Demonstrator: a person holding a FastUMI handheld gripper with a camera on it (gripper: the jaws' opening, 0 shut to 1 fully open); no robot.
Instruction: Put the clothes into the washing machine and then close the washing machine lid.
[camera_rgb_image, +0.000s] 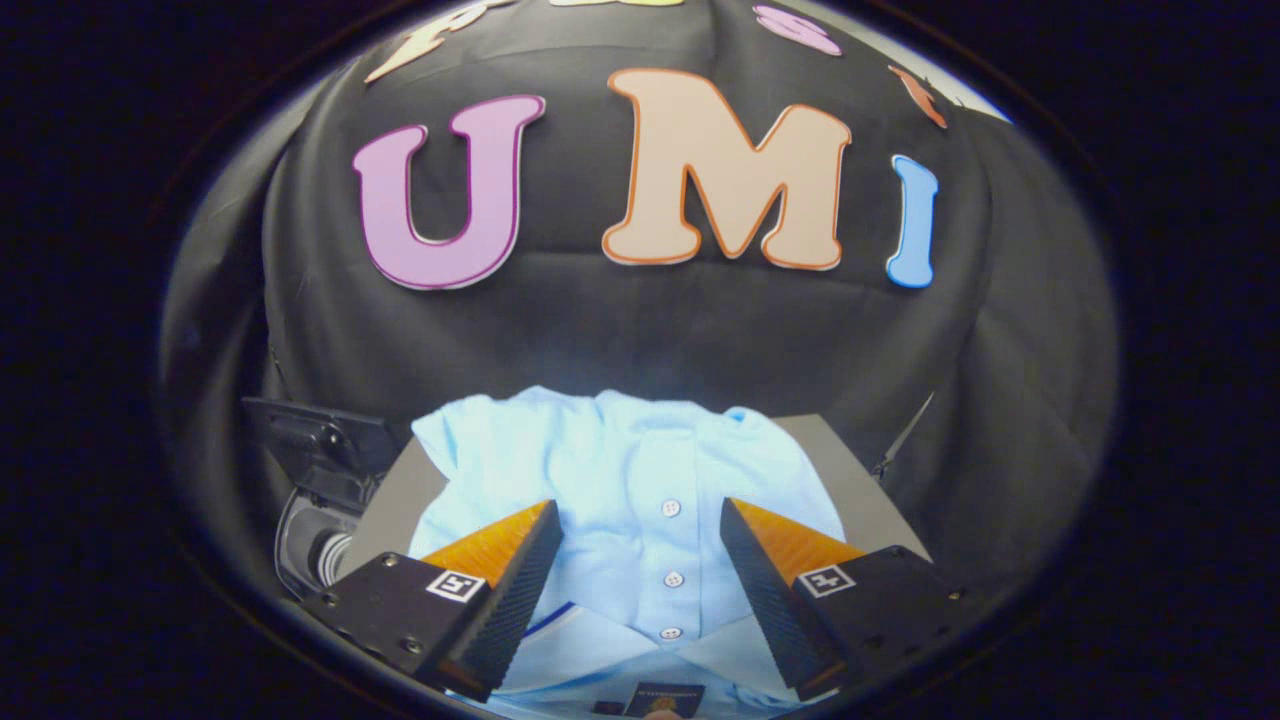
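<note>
A light blue shirt (630, 480) lies spread on a grey table (850, 480), its row of buttons (672, 578) running between the two fingers of the gripper (640, 515), which stand wide apart above the cloth and hold nothing. Beyond the left finger sits a dark machine part (320, 450), beside the table's edge.

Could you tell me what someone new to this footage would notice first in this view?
First, the pale blue buttoned shirt, spread over a grey surface just ahead of the gripper; its button placket runs between the open fingers, which touch nothing. Beside the shirt, past one finger, sits a dark machine part with a ribbed hose.
</note>
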